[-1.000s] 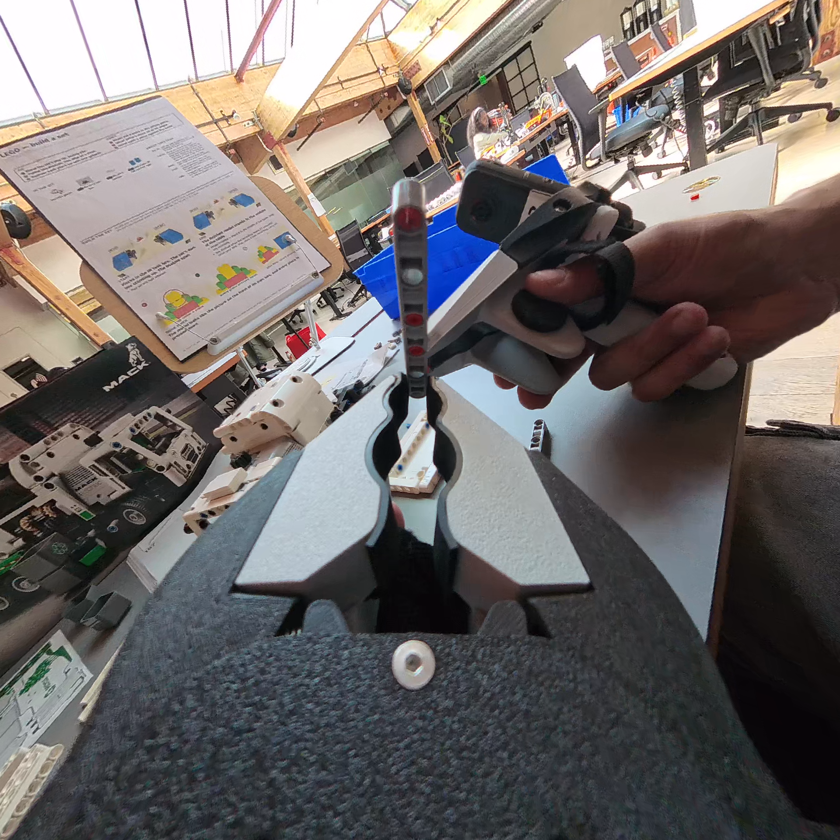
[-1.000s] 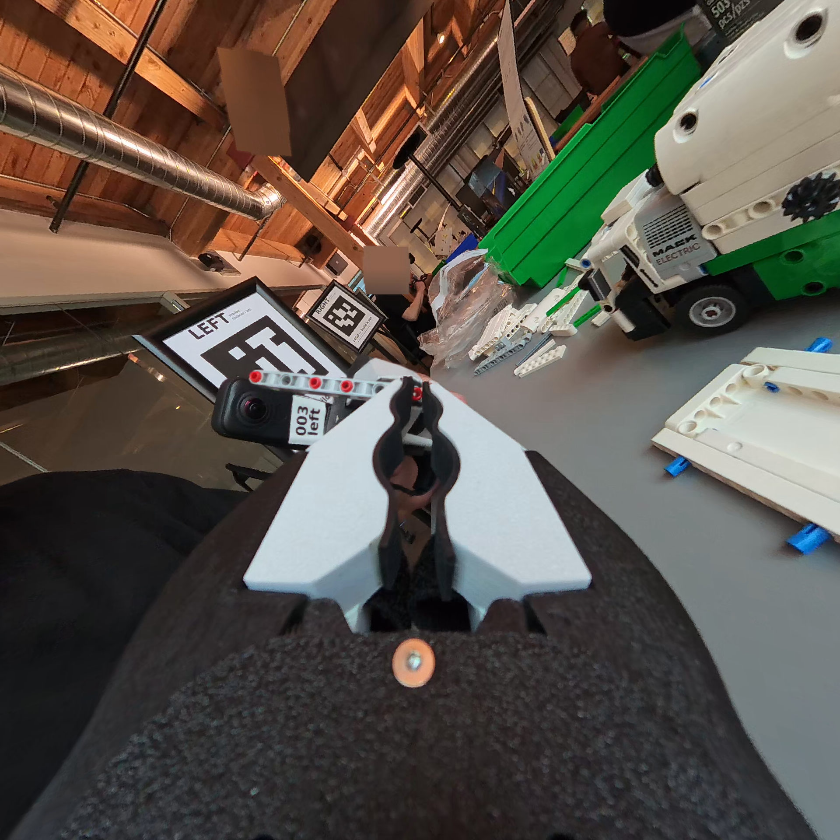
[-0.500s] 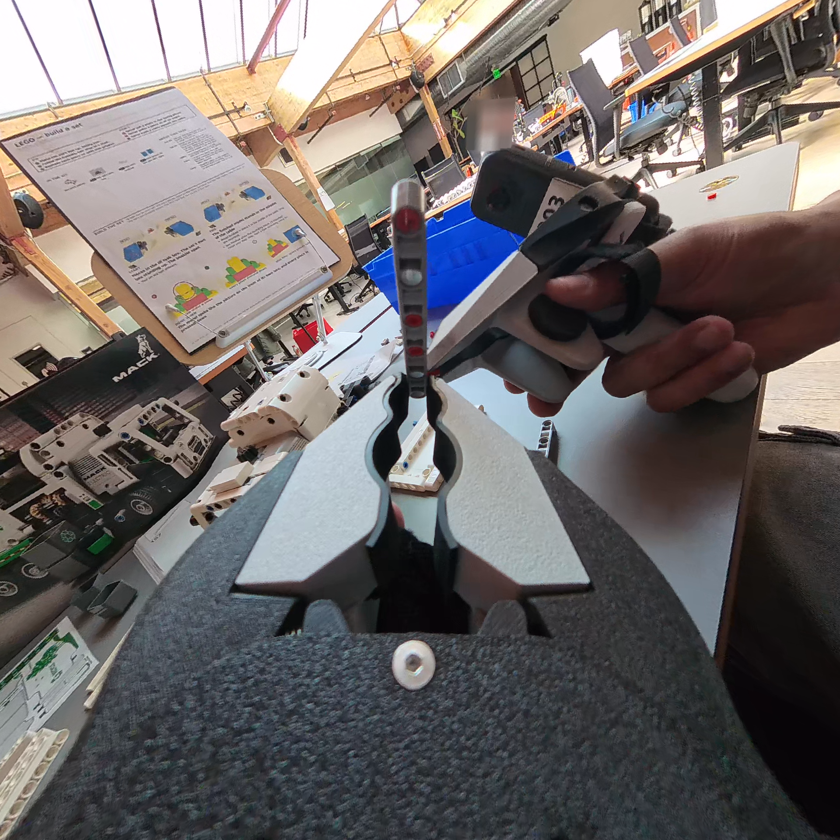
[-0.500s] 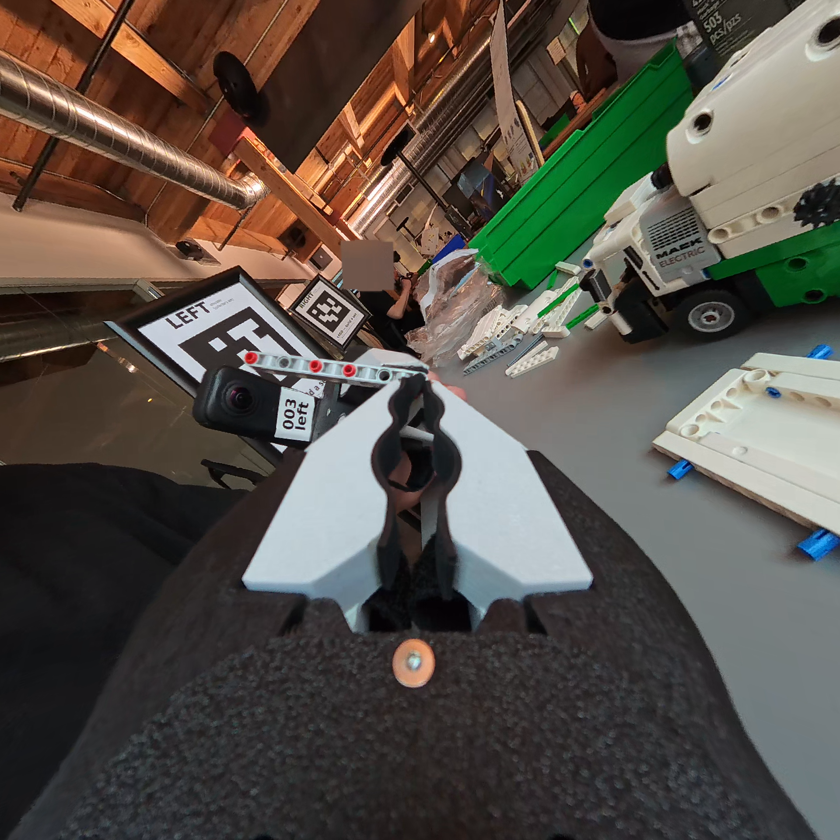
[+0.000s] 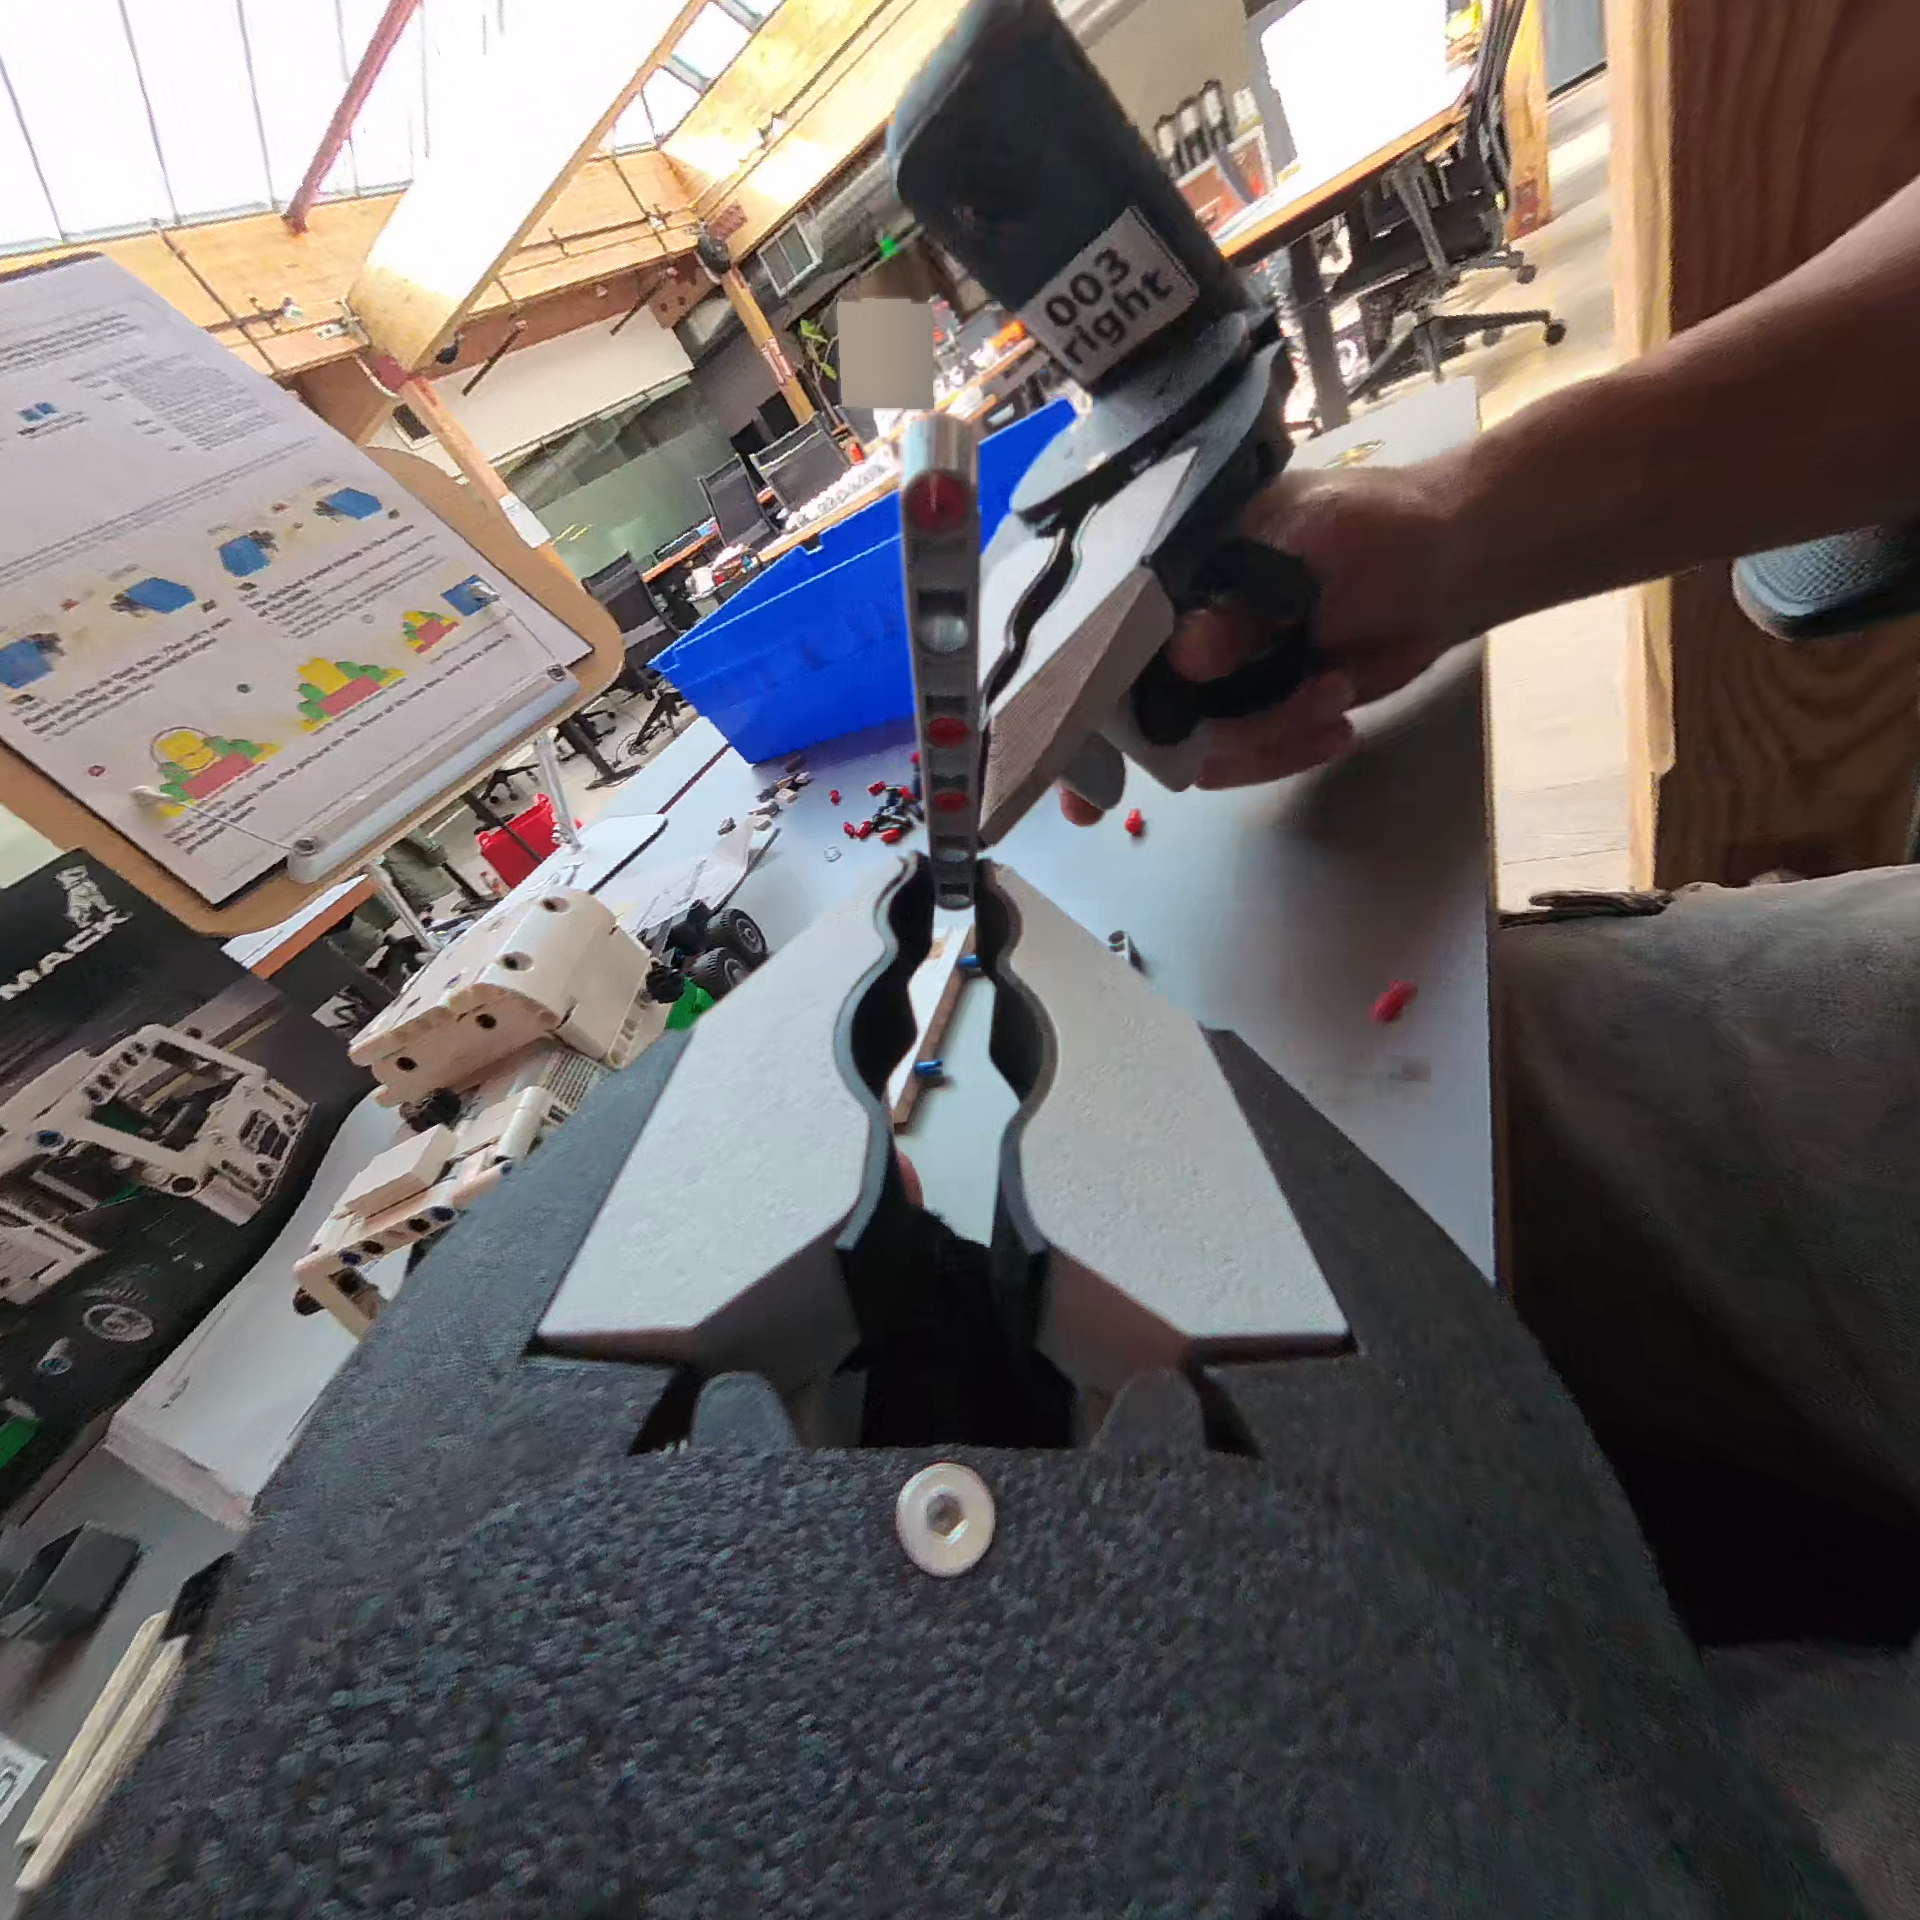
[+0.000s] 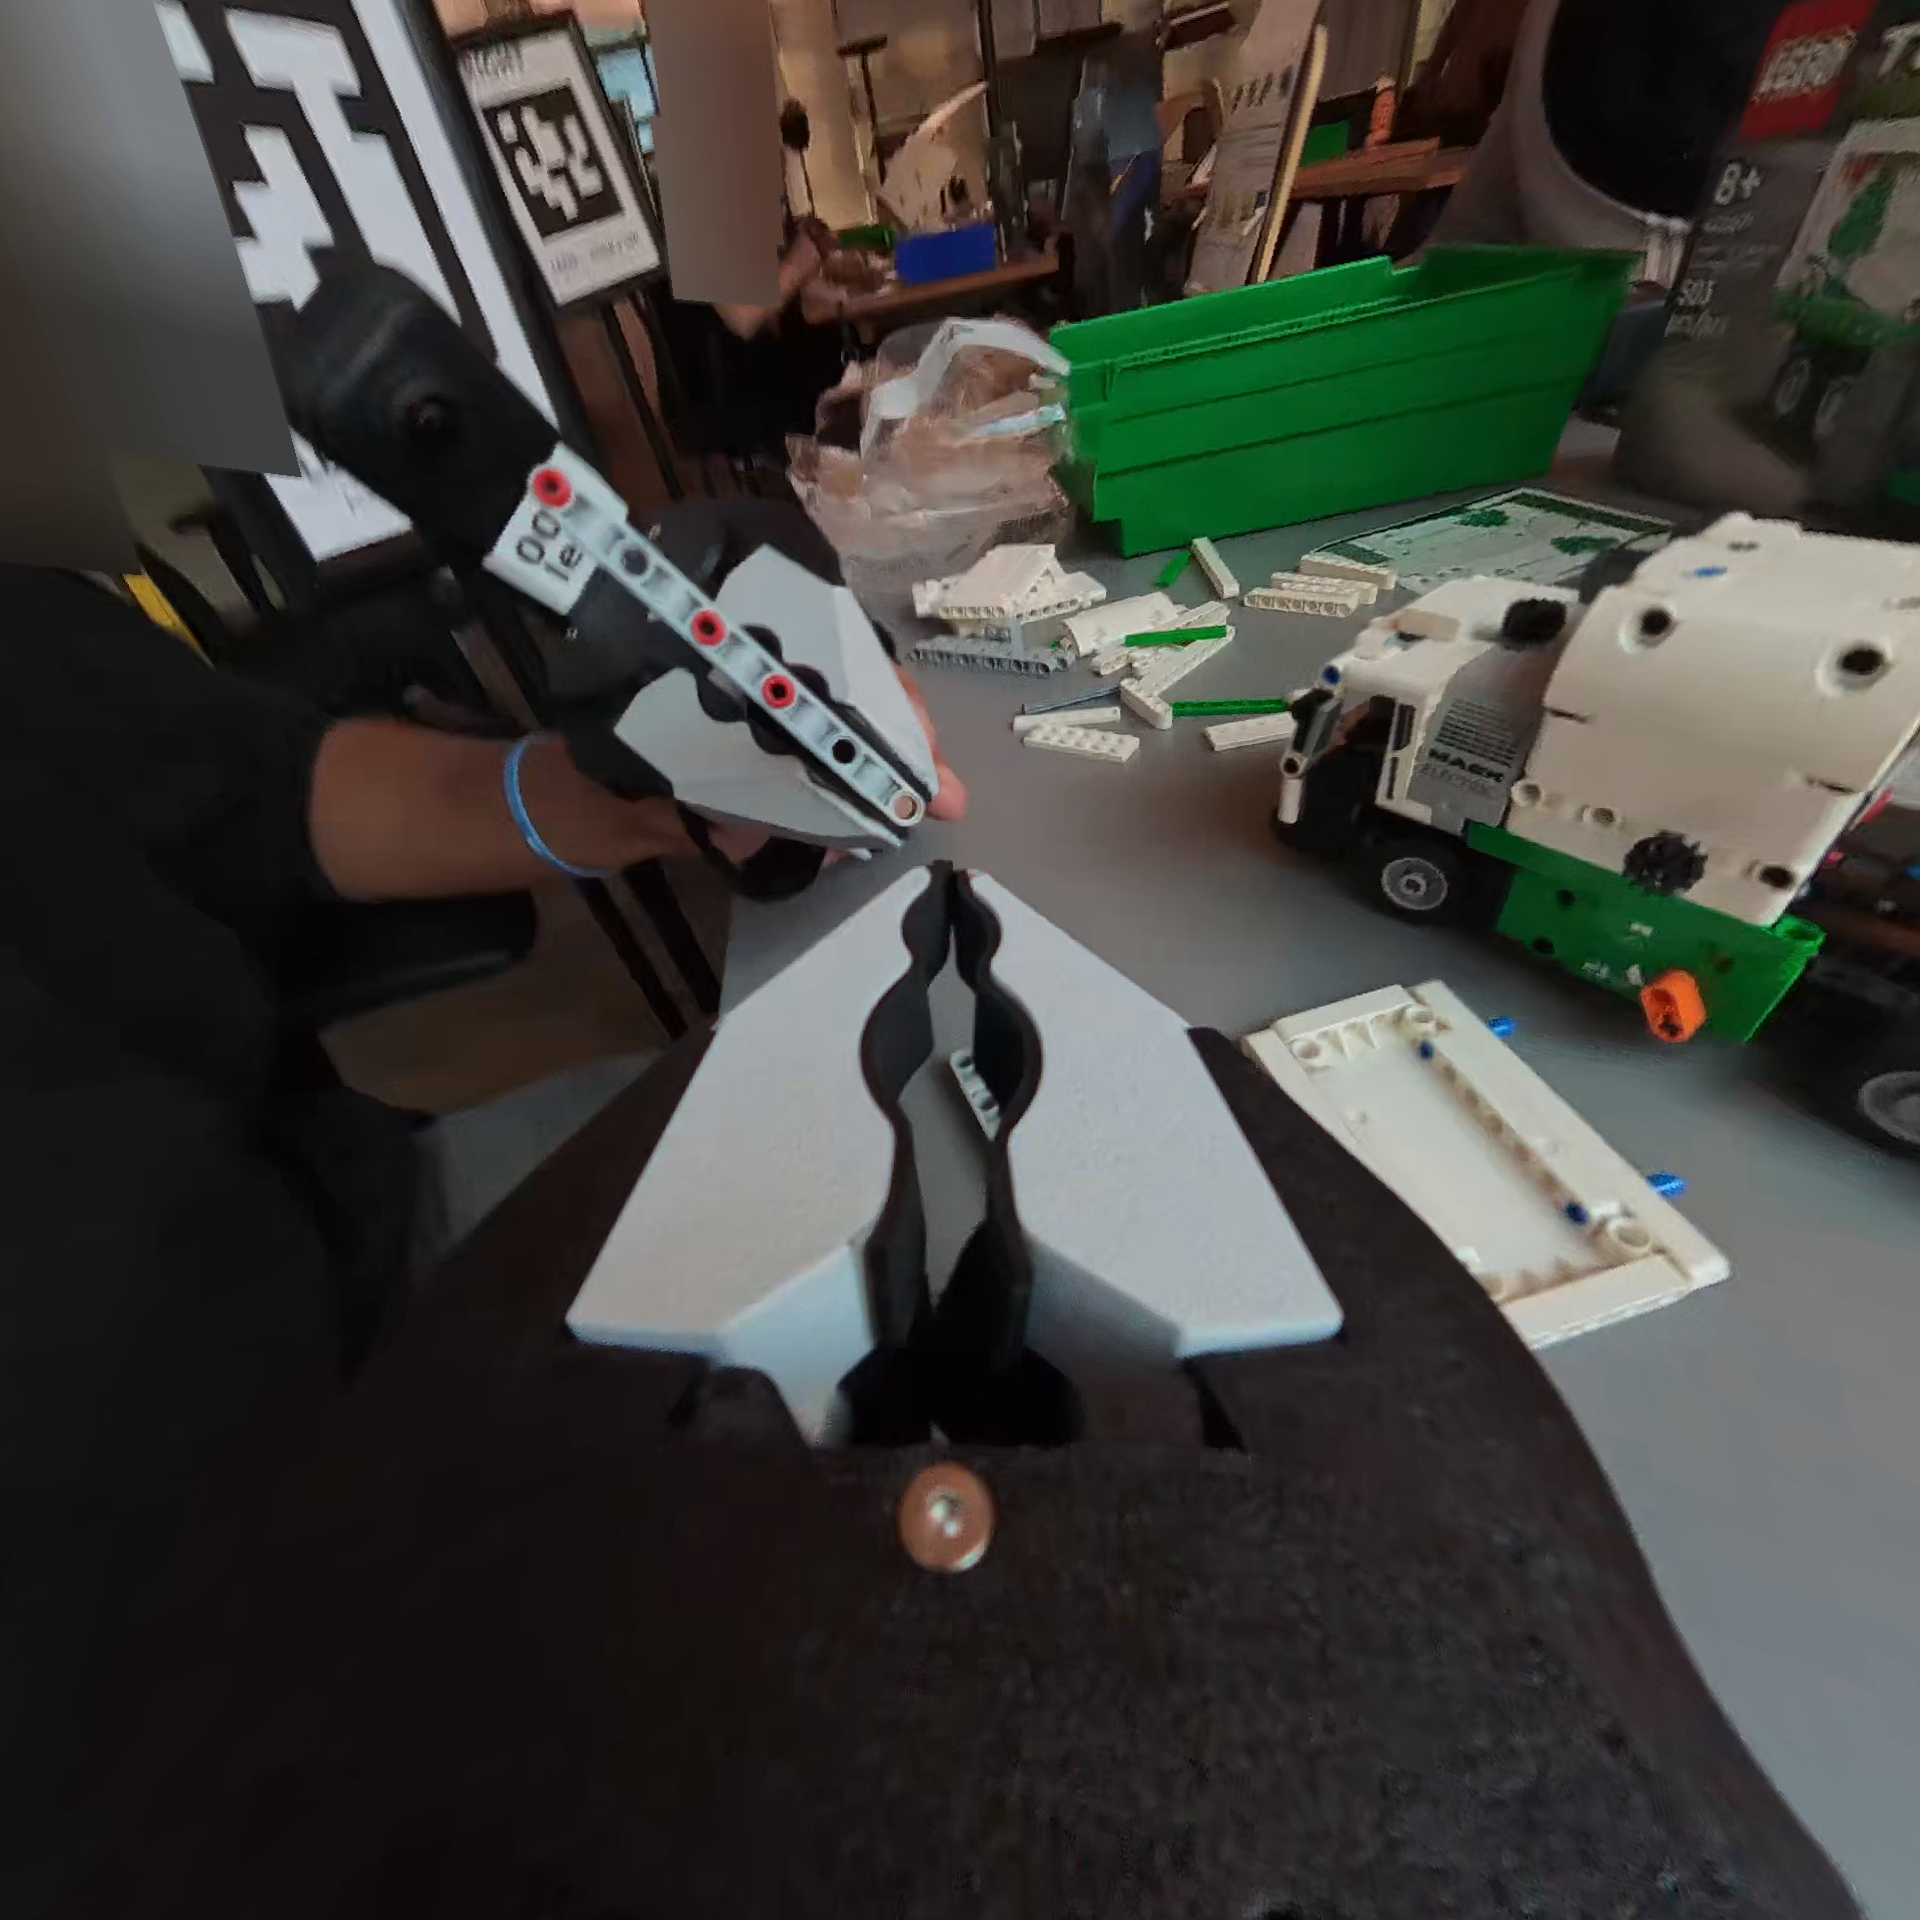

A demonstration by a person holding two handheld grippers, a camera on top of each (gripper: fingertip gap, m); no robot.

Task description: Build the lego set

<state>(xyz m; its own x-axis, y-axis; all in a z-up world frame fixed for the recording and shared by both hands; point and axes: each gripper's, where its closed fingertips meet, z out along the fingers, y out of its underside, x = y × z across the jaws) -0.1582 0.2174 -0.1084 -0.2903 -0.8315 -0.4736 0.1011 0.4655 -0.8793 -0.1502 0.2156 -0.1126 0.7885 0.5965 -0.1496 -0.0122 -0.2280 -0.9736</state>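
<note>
Gripping the grey beam (image 5: 943,665) by its lower end, your left gripper (image 5: 948,883) stands it upright toward twelve o'clock, jaws clenched on it, so the red pins (image 5: 945,730) face out where you can reach them. Your right gripper (image 6: 951,883) hangs apart at the beam's four o'clock in its own view, jaws pressed together with nothing between them, seemingly free to fetch the next piece. Loose red pins (image 5: 1390,1002) lie on the table (image 5: 1299,935) at three o'clock. The half-built truck (image 6: 1579,748) waits at two o'clock, the white panel (image 6: 1475,1153) just beside it.
</note>
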